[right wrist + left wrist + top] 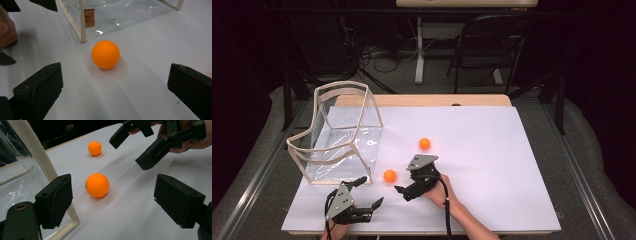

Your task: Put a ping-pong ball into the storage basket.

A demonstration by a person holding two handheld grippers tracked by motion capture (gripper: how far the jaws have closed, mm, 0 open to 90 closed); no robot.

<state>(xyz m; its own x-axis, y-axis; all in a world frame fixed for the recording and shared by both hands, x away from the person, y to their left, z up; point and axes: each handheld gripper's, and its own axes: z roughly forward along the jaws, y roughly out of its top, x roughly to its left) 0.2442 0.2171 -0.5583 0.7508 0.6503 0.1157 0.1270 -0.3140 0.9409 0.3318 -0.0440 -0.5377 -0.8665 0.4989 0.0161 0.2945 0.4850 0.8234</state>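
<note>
Two orange balls lie on the white table sheet (492,160): a near ball (389,175) by the bag's front corner and a far ball (424,143). My right gripper (404,181) is open, just right of the near ball and pointed at it; in the right gripper view that ball (105,54) lies ahead of the wide-apart jaws of my right gripper (113,88), untouched. My left gripper (371,191) is open near the front edge, below-left of the ball. In the left gripper view the near ball (97,185) lies beyond my left gripper (116,200), with the far ball (95,148) behind.
A clear plastic bag with beige trim (342,132) stands open on the left of the sheet, its corner post (82,22) close behind the near ball. The right gripper (150,142) hangs above the sheet in the left gripper view. A chair (492,45) stands beyond the table.
</note>
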